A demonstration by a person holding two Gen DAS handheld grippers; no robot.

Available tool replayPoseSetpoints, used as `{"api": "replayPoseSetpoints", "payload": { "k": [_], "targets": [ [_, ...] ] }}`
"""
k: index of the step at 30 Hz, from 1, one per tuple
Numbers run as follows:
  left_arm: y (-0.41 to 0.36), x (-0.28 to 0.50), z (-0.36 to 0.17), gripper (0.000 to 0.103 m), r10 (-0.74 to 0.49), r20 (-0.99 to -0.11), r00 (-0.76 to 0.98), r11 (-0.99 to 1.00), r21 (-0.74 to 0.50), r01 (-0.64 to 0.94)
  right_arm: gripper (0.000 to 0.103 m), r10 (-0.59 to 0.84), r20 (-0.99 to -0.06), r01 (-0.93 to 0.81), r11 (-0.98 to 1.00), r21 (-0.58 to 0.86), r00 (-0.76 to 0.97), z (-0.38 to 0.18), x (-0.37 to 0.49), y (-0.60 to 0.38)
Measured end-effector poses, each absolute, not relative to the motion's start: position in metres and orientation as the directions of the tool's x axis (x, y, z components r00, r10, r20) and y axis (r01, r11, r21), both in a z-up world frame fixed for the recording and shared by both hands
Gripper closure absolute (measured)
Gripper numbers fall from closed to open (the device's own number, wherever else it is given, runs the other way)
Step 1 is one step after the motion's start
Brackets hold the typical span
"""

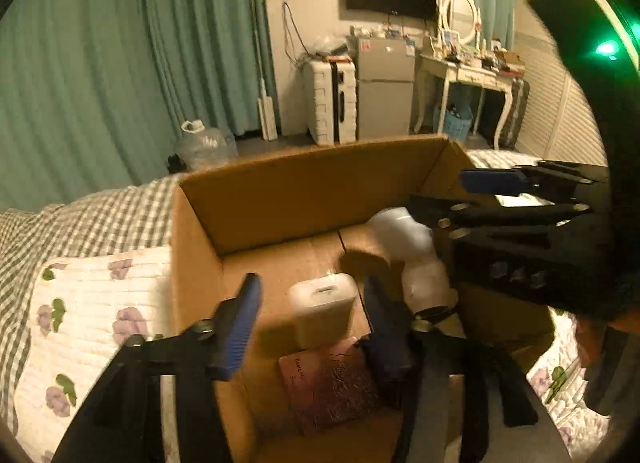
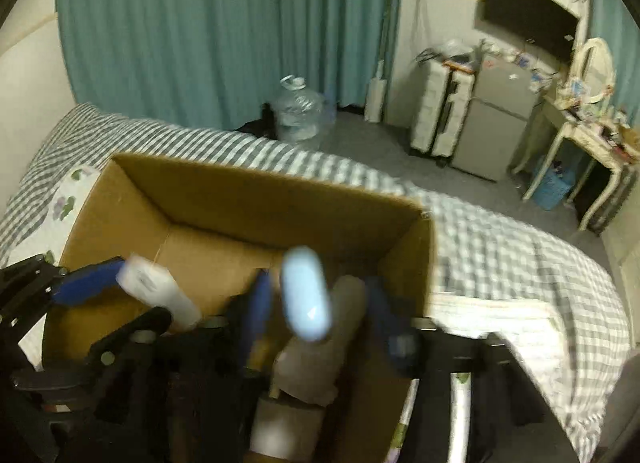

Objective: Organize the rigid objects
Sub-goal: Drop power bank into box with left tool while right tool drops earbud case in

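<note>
An open cardboard box (image 1: pixel 280 199) stands on the bed; it also shows in the right wrist view (image 2: pixel 240 199). In the box lie a white power bank (image 1: pixel 322 313) and a dark red booklet (image 1: pixel 328 387). My left gripper (image 1: pixel 310 323) is open, its fingers either side of the power bank, not touching it. My right gripper (image 2: pixel 316 307) is over the box, its jaws on either side of a white and light-blue handheld device (image 2: pixel 306 295), also seen in the left wrist view (image 1: pixel 416 259). The left gripper also shows in the right wrist view (image 2: pixel 112 295).
The bed has a grey checked sheet (image 2: pixel 500 247) and a floral quilt (image 1: pixel 92 327). Beyond the bed are a water jug (image 2: pixel 298 113), a white suitcase (image 1: pixel 332 101), a small fridge (image 1: pixel 384 91), a dressing table (image 1: pixel 472 75) and green curtains (image 1: pixel 100 63).
</note>
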State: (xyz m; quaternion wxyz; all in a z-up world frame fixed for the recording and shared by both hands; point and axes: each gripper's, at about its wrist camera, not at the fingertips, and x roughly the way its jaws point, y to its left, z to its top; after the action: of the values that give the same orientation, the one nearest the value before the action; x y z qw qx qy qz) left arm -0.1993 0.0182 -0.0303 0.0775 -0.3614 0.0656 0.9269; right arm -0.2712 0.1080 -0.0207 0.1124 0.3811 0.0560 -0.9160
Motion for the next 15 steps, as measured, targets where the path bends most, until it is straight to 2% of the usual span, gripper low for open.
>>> {"api": "replayPoseSetpoints", "payload": {
  "k": [3,7,11,15],
  "targets": [
    [0.015,-0.18,-0.013,0.044,0.111,-0.665,-0.738,-0.98,0.05,-0.192,0.037,-0.142,-0.674,0.2,-0.98,-0.008,-0.725,0.008,-0.245,0.125],
    [0.003,-0.143,0.014,0.038,0.11,-0.645,-0.756,-0.983,0.04,-0.178,0.024,-0.128,-0.608,0.164,-0.986,-0.003,-0.783,0.047,-0.198,0.146],
    [-0.017,-0.113,0.027,0.037,0.106,-0.648,-0.755,-0.987,0.025,-0.16,0.023,-0.154,-0.573,0.194,-0.981,-0.008,-0.805,0.068,-0.143,0.143],
    [-0.041,-0.088,0.021,0.036,0.072,-0.669,-0.74,-0.991,0.033,-0.127,0.023,-0.194,-0.587,0.258,-0.966,-0.026,-0.786,0.056,-0.091,0.123]
  ]
}}
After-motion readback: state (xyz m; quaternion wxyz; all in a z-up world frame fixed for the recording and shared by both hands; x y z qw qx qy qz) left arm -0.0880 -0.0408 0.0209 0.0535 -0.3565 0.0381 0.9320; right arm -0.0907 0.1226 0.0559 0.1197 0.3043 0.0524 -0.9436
